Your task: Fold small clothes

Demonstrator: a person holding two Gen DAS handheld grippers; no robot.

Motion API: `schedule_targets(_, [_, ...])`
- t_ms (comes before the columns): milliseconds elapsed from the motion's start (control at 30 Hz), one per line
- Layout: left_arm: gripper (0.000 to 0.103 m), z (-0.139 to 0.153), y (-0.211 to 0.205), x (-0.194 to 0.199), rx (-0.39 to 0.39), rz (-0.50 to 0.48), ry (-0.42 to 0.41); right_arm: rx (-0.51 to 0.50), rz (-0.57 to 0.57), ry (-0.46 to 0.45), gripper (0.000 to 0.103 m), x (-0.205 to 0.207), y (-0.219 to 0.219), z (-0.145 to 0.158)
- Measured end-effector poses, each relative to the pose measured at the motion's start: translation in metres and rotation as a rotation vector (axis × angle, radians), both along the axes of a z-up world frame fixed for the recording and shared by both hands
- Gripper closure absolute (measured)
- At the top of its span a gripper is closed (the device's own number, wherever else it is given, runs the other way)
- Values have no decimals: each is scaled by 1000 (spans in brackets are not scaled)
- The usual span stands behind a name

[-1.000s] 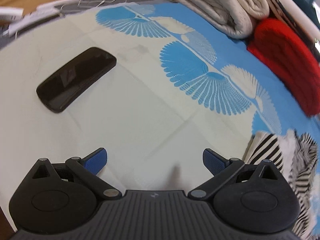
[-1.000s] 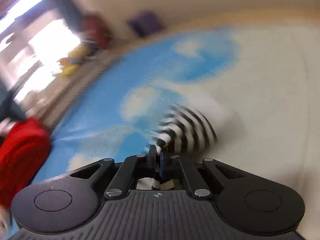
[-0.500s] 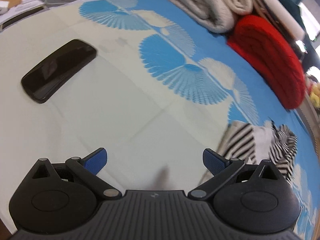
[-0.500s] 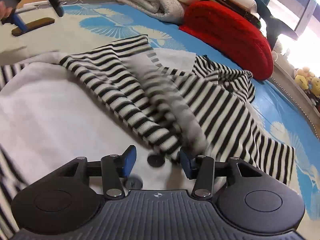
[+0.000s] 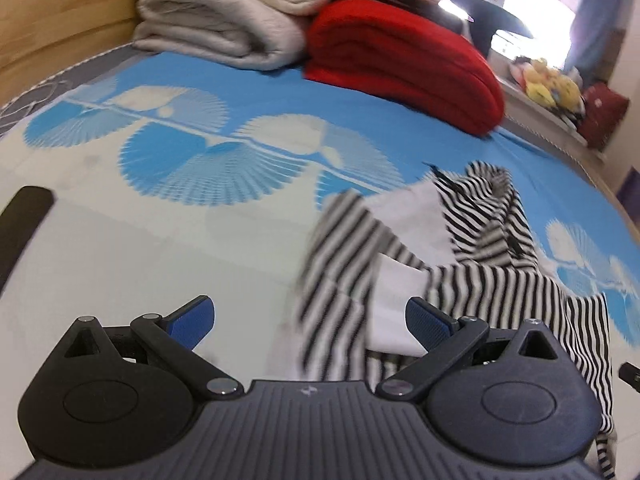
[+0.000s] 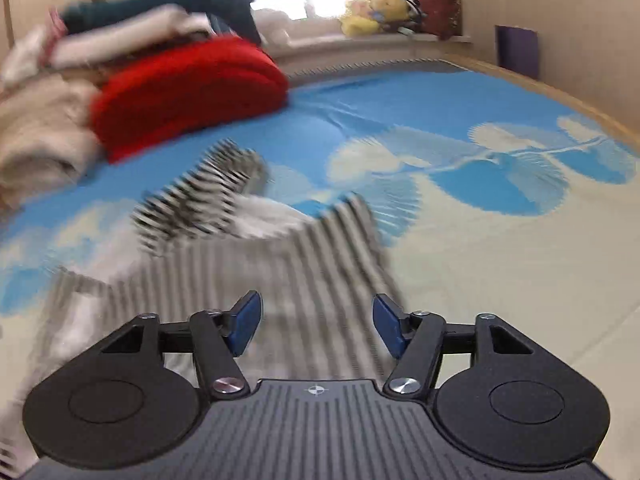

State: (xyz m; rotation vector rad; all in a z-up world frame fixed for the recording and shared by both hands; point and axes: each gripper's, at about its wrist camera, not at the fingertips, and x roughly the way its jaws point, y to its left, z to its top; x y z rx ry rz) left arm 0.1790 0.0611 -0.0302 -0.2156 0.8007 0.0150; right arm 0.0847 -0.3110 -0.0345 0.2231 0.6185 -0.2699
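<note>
The striped garment [image 5: 472, 264] lies crumpled on the bed [image 5: 168, 248], at the lower right of the left wrist view, with white lining showing between black-and-white stripes. It sits on the pale, open part of the bedspread, probably because that bare stretch gives room to spread and fold it.

The left gripper [image 5: 310, 320] is wide open with nothing pressed between its blue pads; a blurred fold of the garment shows between the fingers, but seemingly below them rather than gripped. It looks poised to take an edge.

In the right wrist view the right gripper [image 6: 316, 330] has its jaws opening, and the striped cloth [image 6: 280, 264] spreads beneath them at lower centre, heavily blurred; no pad appears to pinch it, though the smear makes that hard to confirm.

A red folded blanket [image 5: 400, 64] and a beige folded blanket [image 5: 224, 16] are stacked at the top of the frame against the headboard, well apart from the garment, leaving the working area free. A dark flat object [image 5: 24, 216] sits at the left edge.
</note>
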Motion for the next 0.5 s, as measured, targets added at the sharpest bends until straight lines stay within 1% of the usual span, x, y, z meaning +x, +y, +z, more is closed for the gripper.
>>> schedule_targets(33, [1,-3,-6,0,-12,-5,0,-27,11,17,55,2,-3,-6])
schedule_targets(67, [1,-6,-12,2,-32,-8,-1,-54,36,26,60,5,-4,-10])
schedule_targets(133, [1,-15,-26,5,-55,-15,16,-111,108,24,60,12,2,-15])
schedule_targets(167, [1,-20,-31,7,-48,-17,36,-131,138,28,60,16,6,-18])
schedule_targets(200, [1,-28,-39,10,-19,-20,63,-145,159,41,60,20,10,-23])
schedule_targets(233, [1,-37,-47,13,42,-21,101,-156,183,81,61,27,13,-31])
schedule_targets(267, [1,-50,-56,17,144,-15,162,-164,199,146,62,33,17,-38])
schedule_targets(300, [1,-62,-61,20,226,-8,219,-174,202,231,62,38,20,-49])
schedule_targets(333, [0,-70,-61,21,262,-7,251,-185,208,297,61,41,22,-62])
schedule_targets(367, [0,-70,-56,19,227,2,232,-206,218,258,58,36,23,-63])
schedule_targets(400, [0,-68,-50,19,194,30,250,-229,231,268,58,36,25,-60])
schedule_targets(433, [1,-64,-43,19,151,48,266,-218,225,270,58,36,23,-55])
schedule_targets(500, [1,-54,-28,14,61,60,234,-131,217,202,54,25,16,-43])
